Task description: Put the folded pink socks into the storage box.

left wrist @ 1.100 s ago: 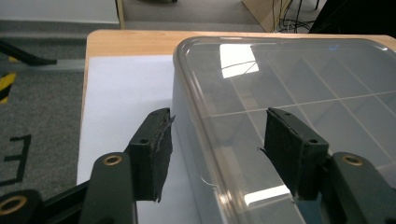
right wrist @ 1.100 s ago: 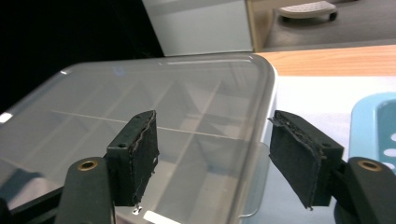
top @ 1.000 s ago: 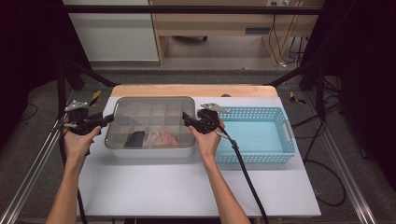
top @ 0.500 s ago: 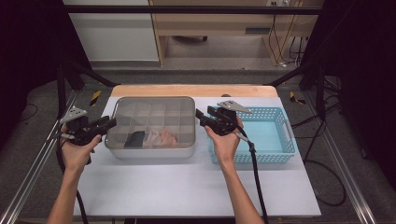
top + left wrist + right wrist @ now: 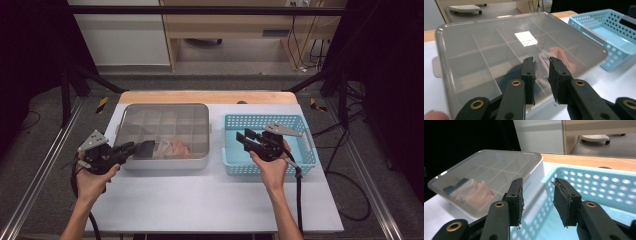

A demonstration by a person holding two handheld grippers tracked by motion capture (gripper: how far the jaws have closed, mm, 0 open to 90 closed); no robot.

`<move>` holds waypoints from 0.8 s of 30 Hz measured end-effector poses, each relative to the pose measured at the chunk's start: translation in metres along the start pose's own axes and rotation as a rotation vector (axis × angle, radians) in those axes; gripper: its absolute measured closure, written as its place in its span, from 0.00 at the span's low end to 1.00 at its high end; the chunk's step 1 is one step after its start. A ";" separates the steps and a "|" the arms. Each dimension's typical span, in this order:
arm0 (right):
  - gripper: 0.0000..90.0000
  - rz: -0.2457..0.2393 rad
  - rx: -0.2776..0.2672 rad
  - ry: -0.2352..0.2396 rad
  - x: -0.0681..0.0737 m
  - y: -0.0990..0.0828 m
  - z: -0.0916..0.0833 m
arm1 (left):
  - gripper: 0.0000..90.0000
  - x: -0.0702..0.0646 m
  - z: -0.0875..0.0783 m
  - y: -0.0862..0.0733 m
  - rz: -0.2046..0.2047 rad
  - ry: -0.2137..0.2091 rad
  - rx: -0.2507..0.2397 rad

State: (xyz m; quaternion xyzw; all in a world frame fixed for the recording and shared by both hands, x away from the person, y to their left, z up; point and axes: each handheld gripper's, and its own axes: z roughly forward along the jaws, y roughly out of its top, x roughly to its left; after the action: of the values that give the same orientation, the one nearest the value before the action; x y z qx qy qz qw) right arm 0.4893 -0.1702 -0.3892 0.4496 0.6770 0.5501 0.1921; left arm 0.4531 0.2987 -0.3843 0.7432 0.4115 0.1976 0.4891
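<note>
The white counter is seen from the high view, with a wooden strip along its 12 o'clock edge.

A grey compartment box under a translucent lid is placed on the counter at about 10 o'clock from the counter's middle. Cells are formed by dividers under the lid. Pink and white folded cloth and a dark item are seen in the cells along the box's 6 o'clock side. In the left gripper view the cloth is seen through the lid beyond the jaws.

A light blue perforated basket is placed just beside the box, at its 3 o'clock side.

The left claw is held by the left hand at the box's 7 o'clock corner, pointed toward 3 o'clock. Its jaws have just been closing. In the left gripper view the left claw is shown with a narrow gap between the pads, and nothing is clamped.

The right claw is held by the right hand over the basket, pointed toward 9 o'clock. Its jaws have just been closing. In the right gripper view the right claw is shown with the pads apart, over the basket's rim nearest the box, with nothing between them.
</note>
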 end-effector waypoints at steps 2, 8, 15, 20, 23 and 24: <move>0.66 -0.004 0.001 0.000 -0.004 -0.004 -0.009 | 0.80 -0.005 -0.003 -0.004 0.017 -0.013 0.008; 0.64 -0.014 0.012 -0.003 -0.015 -0.016 -0.033 | 0.73 -0.017 -0.011 -0.020 0.046 -0.037 0.033; 0.57 -0.039 0.033 -0.027 -0.020 -0.027 -0.049 | 0.65 -0.021 -0.016 -0.037 0.056 -0.034 0.065; 0.53 -0.059 0.036 -0.045 -0.022 -0.033 -0.059 | 0.60 -0.015 -0.018 -0.052 0.014 -0.024 0.078; 0.49 -0.067 0.053 -0.053 -0.024 -0.038 -0.064 | 0.58 -0.015 -0.018 -0.059 0.004 -0.025 0.088; 0.47 -0.071 0.057 -0.059 -0.025 -0.039 -0.065 | 0.57 -0.014 -0.018 -0.061 0.004 -0.025 0.091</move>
State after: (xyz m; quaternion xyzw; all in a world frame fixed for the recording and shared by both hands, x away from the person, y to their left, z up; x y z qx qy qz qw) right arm 0.4374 -0.2274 -0.4101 0.4466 0.7021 0.5099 0.2182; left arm 0.4066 0.3084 -0.4295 0.7679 0.4127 0.1702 0.4595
